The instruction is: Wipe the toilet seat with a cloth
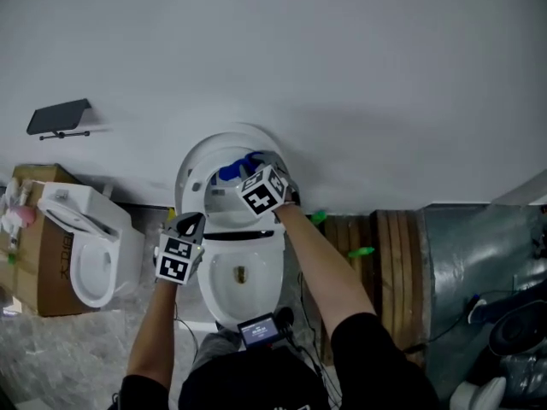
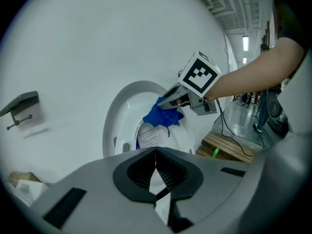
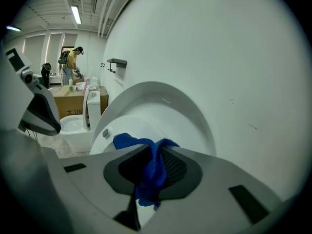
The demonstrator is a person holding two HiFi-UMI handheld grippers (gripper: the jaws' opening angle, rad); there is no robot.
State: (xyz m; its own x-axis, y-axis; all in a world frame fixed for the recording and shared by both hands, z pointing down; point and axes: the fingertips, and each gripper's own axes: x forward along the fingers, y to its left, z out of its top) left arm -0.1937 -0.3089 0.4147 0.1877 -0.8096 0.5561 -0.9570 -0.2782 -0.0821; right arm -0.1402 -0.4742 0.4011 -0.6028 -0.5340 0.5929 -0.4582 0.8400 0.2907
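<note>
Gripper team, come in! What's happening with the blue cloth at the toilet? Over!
Right gripper shut on blue cloth, up by raised toilet seat. Left gripper shut, empty. Nothing in the way. Over.

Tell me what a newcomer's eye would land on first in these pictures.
The blue cloth stands out first, pinched in the right hand-held gripper up at the raised lid of the white toilet by the wall. The left hand-held gripper is shut and empty beside the bowl's left edge. A second toilet sits at the left, next to a cardboard box.
</note>
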